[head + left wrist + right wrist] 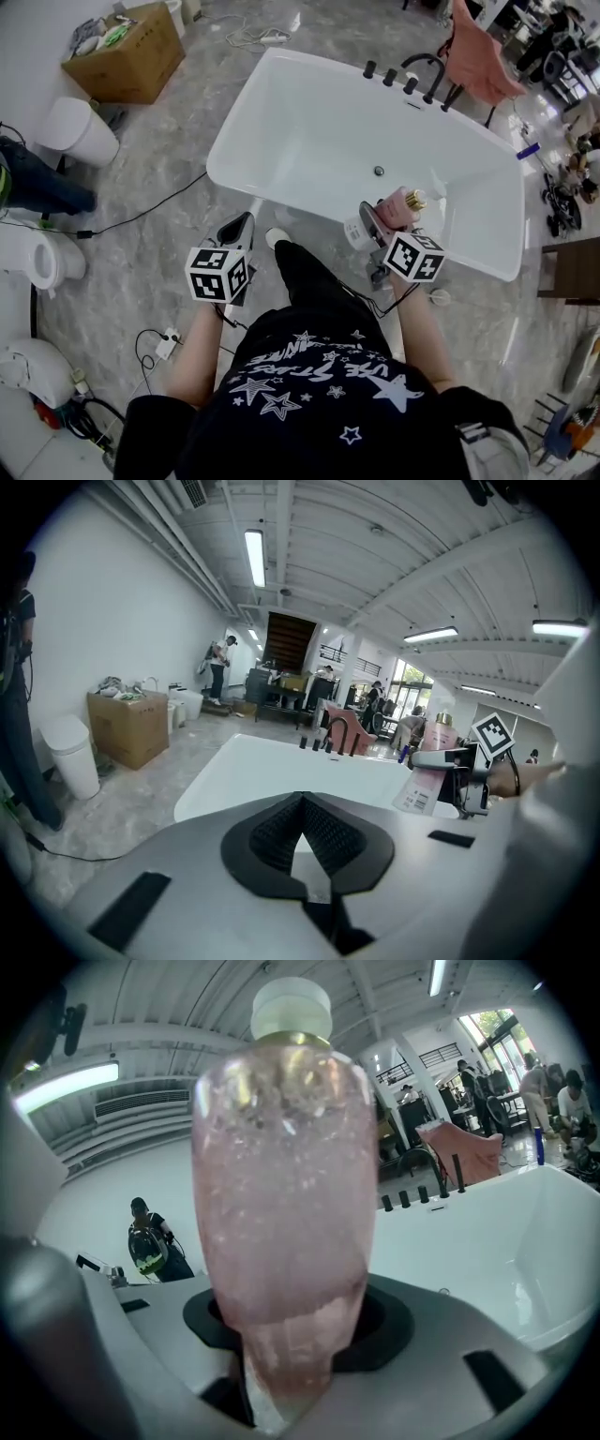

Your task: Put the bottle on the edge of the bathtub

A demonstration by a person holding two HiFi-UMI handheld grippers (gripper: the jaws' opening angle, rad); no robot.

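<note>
Pink bottle sits centre-right in the head view, tilted, its gold collar and pale cap pointing right, over the white basin just inside the near rim of the bathtub. The right gripper is clenched on it; in the right gripper view the bottle fills the middle of the frame, its lower body pinched between the jaws. Lower left of it, the left gripper hangs over the grey floor outside the tub, jaws pressed together on nothing. The black faucet is on the far rim at upper right, and the cardboard box is at upper left.
</note>
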